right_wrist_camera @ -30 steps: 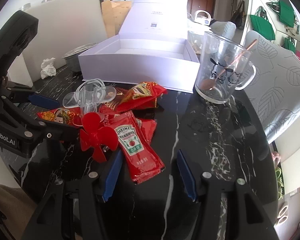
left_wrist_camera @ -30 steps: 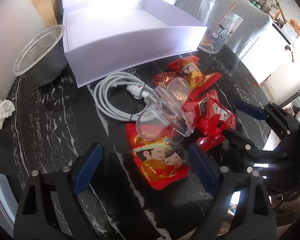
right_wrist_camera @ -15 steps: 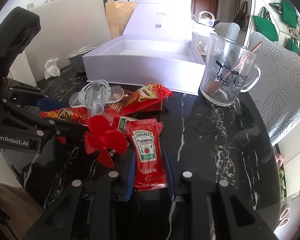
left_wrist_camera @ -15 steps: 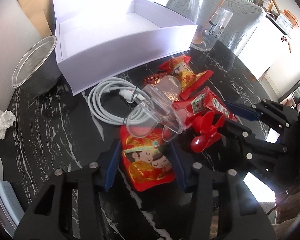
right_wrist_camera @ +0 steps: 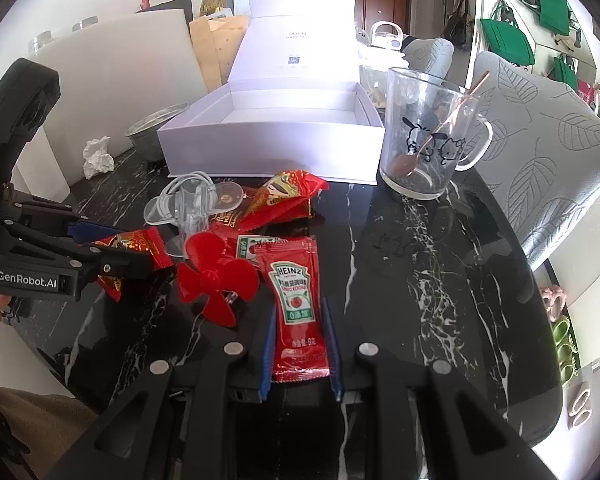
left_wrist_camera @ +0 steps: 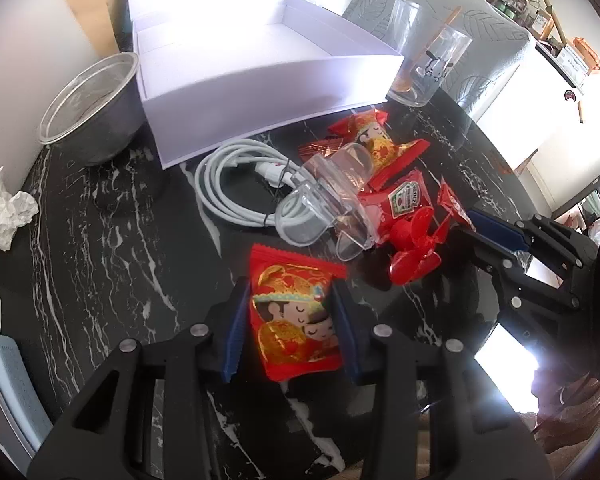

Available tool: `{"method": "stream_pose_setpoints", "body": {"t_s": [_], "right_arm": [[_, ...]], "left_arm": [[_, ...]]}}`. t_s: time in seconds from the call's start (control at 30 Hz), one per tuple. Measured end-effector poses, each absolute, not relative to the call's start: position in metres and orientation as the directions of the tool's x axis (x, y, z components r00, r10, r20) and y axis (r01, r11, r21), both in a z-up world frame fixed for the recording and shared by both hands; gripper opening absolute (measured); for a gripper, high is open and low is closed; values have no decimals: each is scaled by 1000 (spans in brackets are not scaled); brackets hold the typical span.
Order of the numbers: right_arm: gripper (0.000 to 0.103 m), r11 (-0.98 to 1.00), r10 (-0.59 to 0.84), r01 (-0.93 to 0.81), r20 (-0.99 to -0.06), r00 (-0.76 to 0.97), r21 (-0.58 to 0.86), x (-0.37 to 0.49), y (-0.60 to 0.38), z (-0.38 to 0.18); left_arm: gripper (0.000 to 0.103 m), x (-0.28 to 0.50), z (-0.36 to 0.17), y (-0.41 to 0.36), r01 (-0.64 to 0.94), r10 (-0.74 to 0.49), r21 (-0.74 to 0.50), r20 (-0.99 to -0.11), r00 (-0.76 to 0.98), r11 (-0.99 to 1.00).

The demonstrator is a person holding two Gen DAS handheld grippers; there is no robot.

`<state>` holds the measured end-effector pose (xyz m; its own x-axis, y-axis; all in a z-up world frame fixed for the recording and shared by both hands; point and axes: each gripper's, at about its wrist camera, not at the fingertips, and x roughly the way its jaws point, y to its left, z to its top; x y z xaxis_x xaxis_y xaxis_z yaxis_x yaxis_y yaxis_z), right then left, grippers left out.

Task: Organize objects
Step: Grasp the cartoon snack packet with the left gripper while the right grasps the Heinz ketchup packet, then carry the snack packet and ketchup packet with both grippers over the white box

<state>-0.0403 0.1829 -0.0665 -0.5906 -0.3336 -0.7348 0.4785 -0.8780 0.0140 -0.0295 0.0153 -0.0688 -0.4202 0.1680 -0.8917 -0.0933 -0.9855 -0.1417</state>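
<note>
Two grippers each pinch a packet at the near table edge: the left gripper [left_wrist_camera: 290,322] clamps a red candy packet [left_wrist_camera: 294,320], the right gripper [right_wrist_camera: 298,350] a ketchup sachet [right_wrist_camera: 296,304]. Beyond lie a red propeller [right_wrist_camera: 216,276], clear plastic piece [left_wrist_camera: 328,208] and white cable [left_wrist_camera: 228,184]. Farthest, the open white box [right_wrist_camera: 268,148] waits, likely their destination.
</note>
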Motion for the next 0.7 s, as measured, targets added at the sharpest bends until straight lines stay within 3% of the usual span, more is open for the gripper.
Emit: {"method": "stream_pose_setpoints", "body": {"t_s": [0.7], "right_arm": [[21, -889, -341, 458, -691, -637, 16, 0, 185, -38]], "left_arm": [[38, 10, -32, 3, -83, 159, -136, -837, -524, -987]]}}
